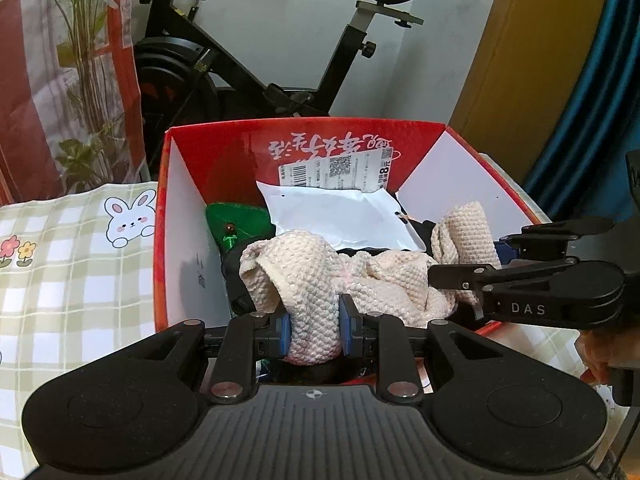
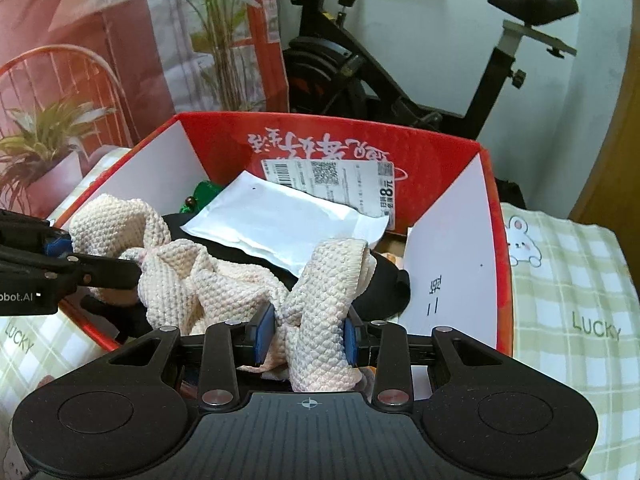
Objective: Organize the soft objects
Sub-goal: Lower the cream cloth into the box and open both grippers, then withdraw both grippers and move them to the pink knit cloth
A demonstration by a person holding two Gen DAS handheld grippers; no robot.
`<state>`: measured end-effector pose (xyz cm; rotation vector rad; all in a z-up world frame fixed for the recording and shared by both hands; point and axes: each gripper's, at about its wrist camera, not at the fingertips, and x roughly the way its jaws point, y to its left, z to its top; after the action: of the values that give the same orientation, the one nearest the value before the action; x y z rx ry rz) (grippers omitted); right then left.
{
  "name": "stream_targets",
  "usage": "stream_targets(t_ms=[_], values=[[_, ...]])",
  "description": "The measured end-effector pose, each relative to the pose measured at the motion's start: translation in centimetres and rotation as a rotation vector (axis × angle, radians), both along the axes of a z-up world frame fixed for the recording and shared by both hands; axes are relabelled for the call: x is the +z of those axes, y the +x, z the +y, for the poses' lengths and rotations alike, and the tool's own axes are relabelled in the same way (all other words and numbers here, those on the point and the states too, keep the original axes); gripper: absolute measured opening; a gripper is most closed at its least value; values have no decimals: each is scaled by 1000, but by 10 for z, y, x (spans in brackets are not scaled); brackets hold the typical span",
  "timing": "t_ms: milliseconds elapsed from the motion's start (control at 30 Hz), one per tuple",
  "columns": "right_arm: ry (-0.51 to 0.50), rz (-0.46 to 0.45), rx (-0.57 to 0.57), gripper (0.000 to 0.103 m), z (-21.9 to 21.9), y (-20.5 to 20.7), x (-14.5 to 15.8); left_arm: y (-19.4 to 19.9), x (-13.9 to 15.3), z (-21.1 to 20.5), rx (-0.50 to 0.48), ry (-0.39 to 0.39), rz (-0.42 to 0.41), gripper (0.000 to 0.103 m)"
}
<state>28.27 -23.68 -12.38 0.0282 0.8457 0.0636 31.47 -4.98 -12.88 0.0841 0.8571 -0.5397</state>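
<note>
Two tongs, our left (image 1: 315,330) and right (image 2: 307,336), each clench an end of one cream waffle-knit cloth (image 1: 384,280), draped inside the red cardboard box (image 1: 240,148).

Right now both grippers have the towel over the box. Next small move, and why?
Probably lower both a little further, then open. The left gripper and right gripper each pinch an end of the cream towel, which sags over the red box, above the white packet and dark items inside. Releasing low should keep it from spilling over the rim.
</note>
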Motion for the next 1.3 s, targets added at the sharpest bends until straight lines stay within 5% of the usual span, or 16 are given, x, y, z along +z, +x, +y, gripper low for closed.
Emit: stream_targets(t_ms=[200,367,467,833,1300], values=[[-22,-37,-21,46,-4,-6,3,2,2,0,-4,-6,-27,35],[-51,-103,-41,69,-6,-12,16,-1,11,1,-4,-24,-69,80],[-54,-147,-46,76,-7,-18,27,-6,20,1,4,-29,-109,90],[-52,-289,-57,103,-5,-53,59,-39,45,11,85,-22,-216,101],[-12,-376,-127,103,-8,-123,39,-108,29,35,196,43,-290,103]])
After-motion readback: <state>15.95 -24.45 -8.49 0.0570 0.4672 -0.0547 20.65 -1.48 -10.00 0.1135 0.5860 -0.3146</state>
